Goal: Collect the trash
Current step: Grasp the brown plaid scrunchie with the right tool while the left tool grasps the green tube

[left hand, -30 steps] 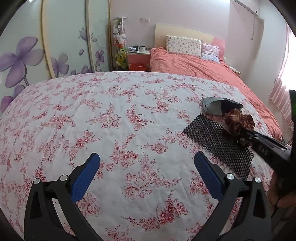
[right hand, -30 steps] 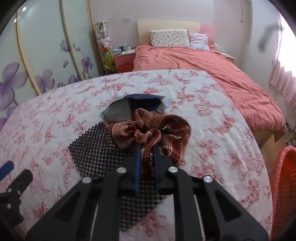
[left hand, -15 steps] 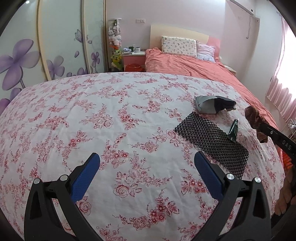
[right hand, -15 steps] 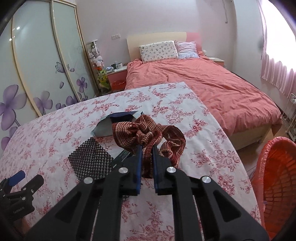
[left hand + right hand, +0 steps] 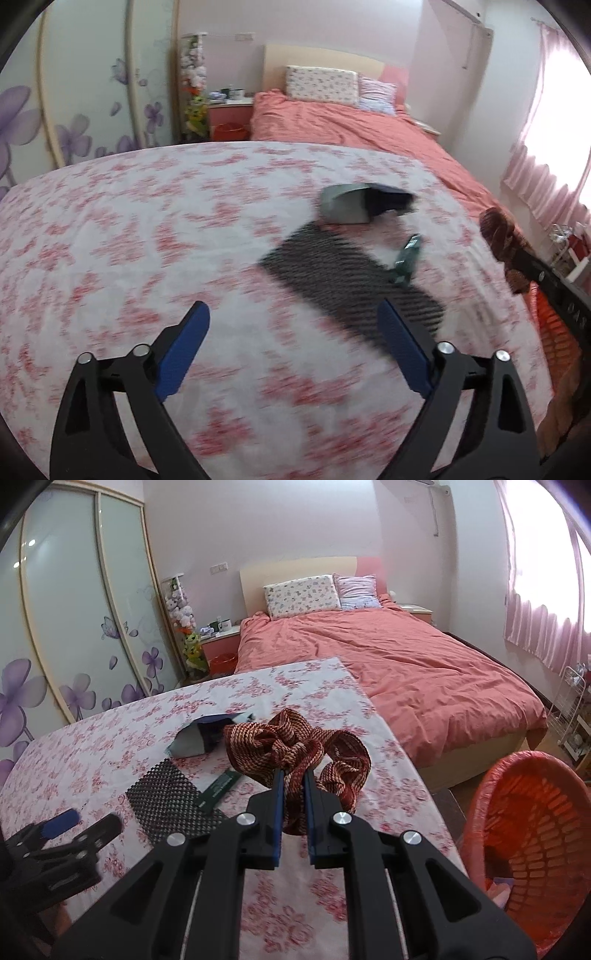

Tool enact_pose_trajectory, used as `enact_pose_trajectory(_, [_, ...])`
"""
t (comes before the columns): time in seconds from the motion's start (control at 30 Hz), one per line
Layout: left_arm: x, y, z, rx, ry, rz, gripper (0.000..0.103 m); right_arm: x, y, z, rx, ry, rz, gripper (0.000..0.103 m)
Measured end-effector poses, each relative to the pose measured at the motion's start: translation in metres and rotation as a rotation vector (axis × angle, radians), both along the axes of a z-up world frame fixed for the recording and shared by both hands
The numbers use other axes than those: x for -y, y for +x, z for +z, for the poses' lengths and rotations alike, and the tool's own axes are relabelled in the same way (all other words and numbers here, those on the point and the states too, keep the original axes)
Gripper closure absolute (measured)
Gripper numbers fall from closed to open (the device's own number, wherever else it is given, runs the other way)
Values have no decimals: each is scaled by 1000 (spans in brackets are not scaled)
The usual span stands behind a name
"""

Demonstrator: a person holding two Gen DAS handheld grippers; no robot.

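- The left wrist view was motion-blurred; the orange basket (image 5: 532,834) was cut off at the frame edge.
- The right gripper (image 5: 293,775) pinched the red woven cloth (image 5: 295,746) above the tabletop (image 5: 110,738), near the basket.
- The left gripper (image 5: 295,325), spread with nothing between its pads, had just been closing slightly, short of the black mesh mat (image 5: 343,273).

on the table (image 5: 332,701) the mesh mat (image 5: 166,797) lies left of the flat packet (image 5: 219,786), with the pouch (image 5: 195,740) behind both. the basket (image 5: 524,834) stands off the table's right edge, and the bed (image 5: 406,664) lies behind.
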State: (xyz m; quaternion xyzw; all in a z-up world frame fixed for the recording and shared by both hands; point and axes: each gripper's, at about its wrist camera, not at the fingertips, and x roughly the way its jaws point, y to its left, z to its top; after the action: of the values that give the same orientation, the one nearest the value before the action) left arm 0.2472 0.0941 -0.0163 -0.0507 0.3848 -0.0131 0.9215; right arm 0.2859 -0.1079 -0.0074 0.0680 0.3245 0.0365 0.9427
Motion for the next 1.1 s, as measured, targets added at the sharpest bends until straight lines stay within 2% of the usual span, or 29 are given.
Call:
enact_pose_trajectory(0.23, [54, 35, -5, -7, 25, -115, 29, 32, -13, -1, -4, 34, -38, 92])
enact_pose_trajectory(0.47, [84, 68, -19, -55, 56, -188, 36, 60, -18, -8, -28, 95, -68, 92])
enact_pose_trajectory(0.53, [88, 74, -25, -85, 66, -199, 46, 66, -17, -12, -35, 110, -74, 92])
enact_pose_trajectory(0.63, [92, 77, -28, -94, 76, -204, 52, 70, -16, -15, -43, 123, -76, 92])
enact_pose_trajectory(0.67, [93, 76, -27, -94, 72, -209, 55, 71, -16, -16, -45, 125, -75, 92])
enact_pose_trajectory(0.7, [94, 74, -25, -102, 33, -235, 62, 71, -15, -17, -47, 127, -75, 92])
enact_pose_trajectory(0.8, [99, 69, -22, -98, 15, -265, 63, 71, -14, -19, -50, 132, -72, 92])
enact_pose_trajectory(1.0, [108, 71, -25, -91, 65, -246, 63, 72, -15, -22, -56, 134, -74, 92])
enact_pose_trajectory(1.1, [110, 75, -24, -95, 72, -231, 73, 74, -15, -23, -59, 136, -79, 91])
